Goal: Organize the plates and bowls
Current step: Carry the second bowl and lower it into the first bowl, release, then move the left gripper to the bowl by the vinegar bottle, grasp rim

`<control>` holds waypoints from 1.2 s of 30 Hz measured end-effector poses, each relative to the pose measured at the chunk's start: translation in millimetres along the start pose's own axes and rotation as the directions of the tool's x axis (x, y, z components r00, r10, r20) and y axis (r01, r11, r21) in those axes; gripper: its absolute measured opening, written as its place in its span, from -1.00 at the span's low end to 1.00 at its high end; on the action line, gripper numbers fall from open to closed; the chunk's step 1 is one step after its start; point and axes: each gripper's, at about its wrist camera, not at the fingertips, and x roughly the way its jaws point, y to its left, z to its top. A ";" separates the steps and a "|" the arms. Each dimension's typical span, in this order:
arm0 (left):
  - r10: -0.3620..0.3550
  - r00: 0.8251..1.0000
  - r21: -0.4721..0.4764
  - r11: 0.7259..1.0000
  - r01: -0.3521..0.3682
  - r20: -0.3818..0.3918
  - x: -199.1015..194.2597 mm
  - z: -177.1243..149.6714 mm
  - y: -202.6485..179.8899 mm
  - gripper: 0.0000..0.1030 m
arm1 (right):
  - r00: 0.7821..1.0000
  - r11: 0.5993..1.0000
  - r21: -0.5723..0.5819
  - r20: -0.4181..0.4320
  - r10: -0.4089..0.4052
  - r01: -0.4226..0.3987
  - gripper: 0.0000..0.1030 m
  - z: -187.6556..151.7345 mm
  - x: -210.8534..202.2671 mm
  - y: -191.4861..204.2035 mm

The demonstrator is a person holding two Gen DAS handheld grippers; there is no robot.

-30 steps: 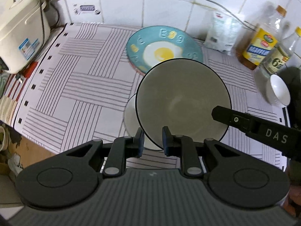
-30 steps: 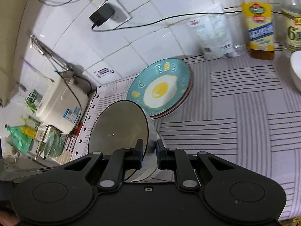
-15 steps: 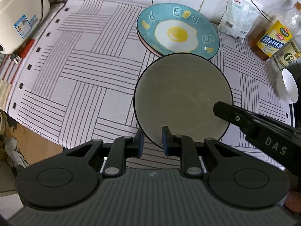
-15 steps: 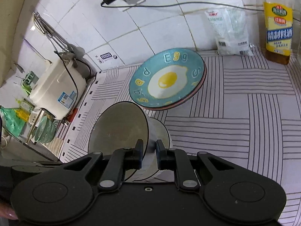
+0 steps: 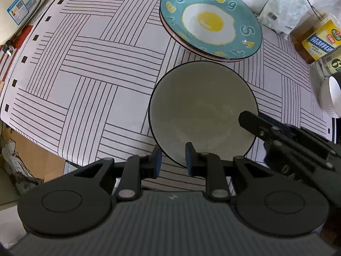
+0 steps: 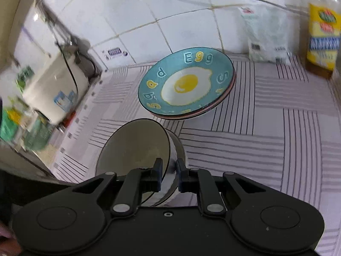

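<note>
A grey bowl with a dark rim (image 5: 202, 115) is held over the striped cloth, above a second bowl (image 6: 181, 147) that peeks out under it in the right wrist view. My left gripper (image 5: 172, 159) is shut on its near rim. My right gripper (image 6: 168, 176) is shut on its right rim (image 6: 136, 149); its finger shows in the left wrist view (image 5: 253, 123). A teal fried-egg plate (image 5: 211, 23) tops a small stack of plates behind the bowl and also shows in the right wrist view (image 6: 185, 85).
A white rice cooker (image 5: 17, 6) stands at the far left. A plastic bag (image 5: 285, 8), bottles (image 5: 315, 40) and a small white bowl (image 5: 332, 98) stand at the right. The counter's front edge (image 5: 53, 147) runs beside my left gripper.
Both grippers have kept hold of the bowl. The bowl has settled lower, and the bowl beneath it is now hidden in the left wrist view. The right wrist view is motion-blurred.
</note>
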 end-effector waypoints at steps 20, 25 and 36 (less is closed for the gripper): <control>0.050 0.999 0.037 0.998 -0.051 0.017 -8.9 -2.1 -15.6 -0.47 | 0.999 0.993 -0.113 0.027 -0.023 0.026 -0.65 -7.7 2.9 -0.9; 0.044 0.997 0.038 0.998 -0.046 0.058 -26.7 -10.8 -20.8 -0.45 | 0.997 0.999 -0.051 0.078 0.023 -0.019 -0.59 -7.9 -19.1 -18.8; -0.010 0.993 0.143 0.990 -0.007 0.119 -51.7 -17.2 -68.2 -0.41 | 0.977 0.997 -0.054 0.207 -0.046 0.058 -0.44 -14.6 -83.4 -56.2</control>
